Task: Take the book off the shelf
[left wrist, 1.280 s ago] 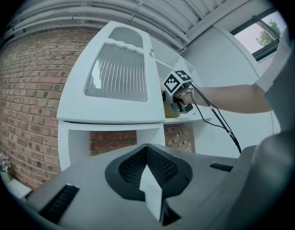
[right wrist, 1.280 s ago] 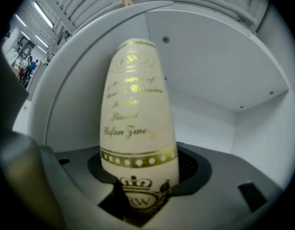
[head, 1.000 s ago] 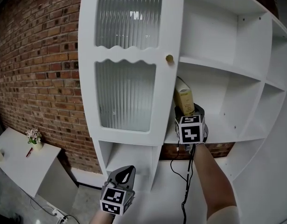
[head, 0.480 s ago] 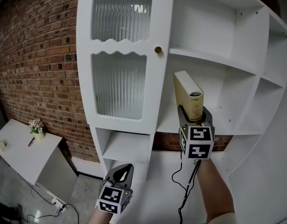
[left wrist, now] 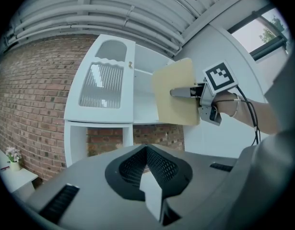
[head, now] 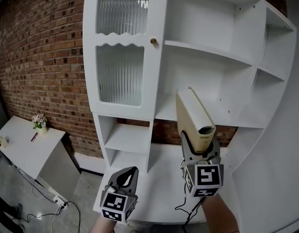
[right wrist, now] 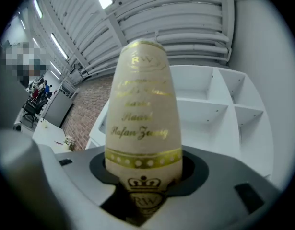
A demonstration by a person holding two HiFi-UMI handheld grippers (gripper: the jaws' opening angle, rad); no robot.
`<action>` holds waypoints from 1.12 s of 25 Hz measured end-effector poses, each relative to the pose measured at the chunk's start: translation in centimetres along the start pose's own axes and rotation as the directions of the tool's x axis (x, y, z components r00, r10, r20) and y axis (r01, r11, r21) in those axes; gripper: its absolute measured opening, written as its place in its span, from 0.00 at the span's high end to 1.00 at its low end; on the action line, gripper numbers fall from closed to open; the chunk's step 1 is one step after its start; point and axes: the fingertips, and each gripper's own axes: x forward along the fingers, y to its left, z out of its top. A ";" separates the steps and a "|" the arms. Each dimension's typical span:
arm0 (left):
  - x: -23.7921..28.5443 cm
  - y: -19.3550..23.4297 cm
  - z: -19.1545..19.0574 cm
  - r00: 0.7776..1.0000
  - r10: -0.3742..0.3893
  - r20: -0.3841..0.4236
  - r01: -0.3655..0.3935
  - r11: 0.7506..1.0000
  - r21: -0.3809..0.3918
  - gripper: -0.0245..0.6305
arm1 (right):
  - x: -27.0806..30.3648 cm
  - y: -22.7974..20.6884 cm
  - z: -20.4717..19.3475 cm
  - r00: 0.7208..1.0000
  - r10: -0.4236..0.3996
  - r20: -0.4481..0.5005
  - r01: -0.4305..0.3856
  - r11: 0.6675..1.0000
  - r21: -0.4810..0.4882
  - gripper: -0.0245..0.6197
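Note:
A cream book point(head: 192, 118) with gold lettering on its spine point(right wrist: 142, 114) stands upright in the air in front of the white shelf unit point(head: 212, 57), clear of its boards. My right gripper point(head: 200, 152) is shut on the book's lower end, one jaw on each cover. In the left gripper view the book point(left wrist: 173, 92) shows side-on with a right finger point(left wrist: 183, 92) across its cover. My left gripper point(head: 131, 172) hangs low at the left, below the shelf unit, shut with nothing in it point(left wrist: 149, 162).
The shelf unit's left half has a ribbed glass door point(head: 121, 67) with a gold knob point(head: 152, 41). A brick wall point(head: 37, 57) runs behind. A low white table point(head: 27, 149) with a small flower pot point(head: 40, 122) stands at the far left. A black cable point(head: 185, 210) hangs from my right gripper.
The book has come out of the shelf compartment, moving down and toward me in my right gripper. The shelf unit now looks farther away. My left gripper has barely moved.

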 end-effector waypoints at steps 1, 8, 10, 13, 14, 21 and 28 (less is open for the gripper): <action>-0.5 -0.6 0.0 1.000 -0.002 0.001 0.002 1.000 0.000 0.94 | -1.3 0.3 -0.6 1.000 0.006 -0.004 -0.006 1.000 0.004 0.60; -3.6 -3.8 -1.2 1.000 0.000 -0.007 0.000 1.000 0.000 0.94 | -9.1 2.0 -7.3 0.996 0.031 -0.086 -0.022 0.995 0.098 0.60; -4.3 -4.5 -1.5 1.000 -0.001 -0.005 0.001 1.000 0.002 0.94 | -11.0 2.4 -9.5 0.993 0.032 -0.117 -0.018 0.992 0.124 0.60; -5.3 -5.6 -2.1 1.000 -0.005 -0.001 0.005 1.000 0.004 0.94 | -13.4 3.0 -12.6 0.986 0.040 -0.163 -0.015 0.988 0.152 0.60; -5.5 -6.0 -2.3 1.000 -0.007 0.000 0.007 1.000 0.005 0.94 | -14.1 3.2 -13.6 0.983 0.041 -0.177 -0.012 0.987 0.160 0.60; -6.6 -8.0 -3.3 0.999 -0.023 0.024 0.023 0.999 0.022 0.94 | -17.5 4.6 -17.7 0.971 0.070 -0.228 -0.016 0.973 0.231 0.60; -6.7 -9.0 -3.6 0.999 -0.026 0.019 0.025 0.999 0.032 0.94 | -18.3 4.7 -17.6 0.973 0.082 -0.214 -0.031 0.972 0.233 0.60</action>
